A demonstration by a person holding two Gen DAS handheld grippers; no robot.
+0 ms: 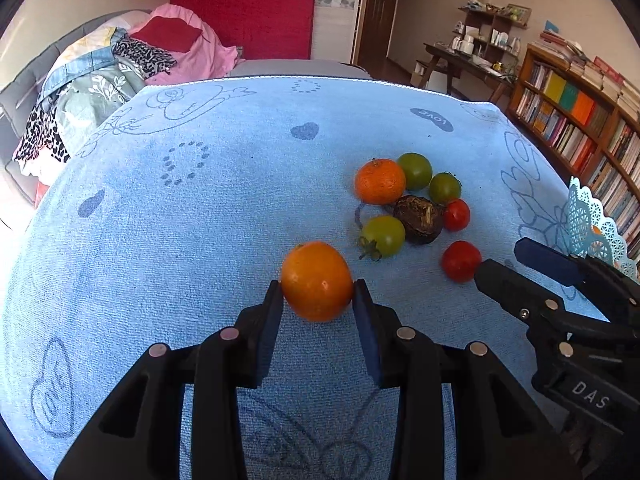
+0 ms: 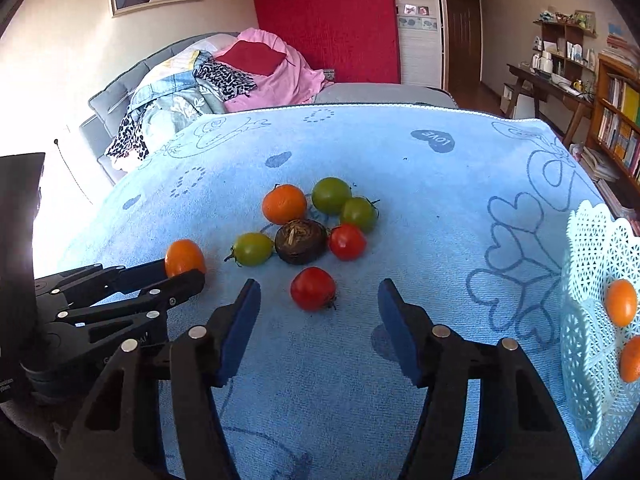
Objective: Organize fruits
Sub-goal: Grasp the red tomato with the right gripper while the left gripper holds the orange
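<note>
My left gripper (image 1: 318, 292) is shut on an orange fruit (image 1: 317, 280), which also shows in the right wrist view (image 2: 184, 258). My right gripper (image 2: 319, 300) is open, with a red tomato (image 2: 313, 289) between its fingertips on the blue towel (image 2: 420, 208). Behind lie a mandarin (image 2: 284, 204), three green tomatoes (image 2: 331, 195) (image 2: 359, 213) (image 2: 253, 248), another red tomato (image 2: 347, 241) and a dark brown round fruit (image 2: 301, 241). A pale blue lace basket (image 2: 592, 320) at right holds two orange fruits (image 2: 621, 302).
The towel covers a table (image 1: 200, 200). A sofa with piled clothes (image 2: 192, 88) stands behind on the left. Bookshelves (image 1: 580, 120) and a desk (image 1: 468, 60) stand at the right. The left gripper's body (image 2: 104, 304) lies at the left of the right wrist view.
</note>
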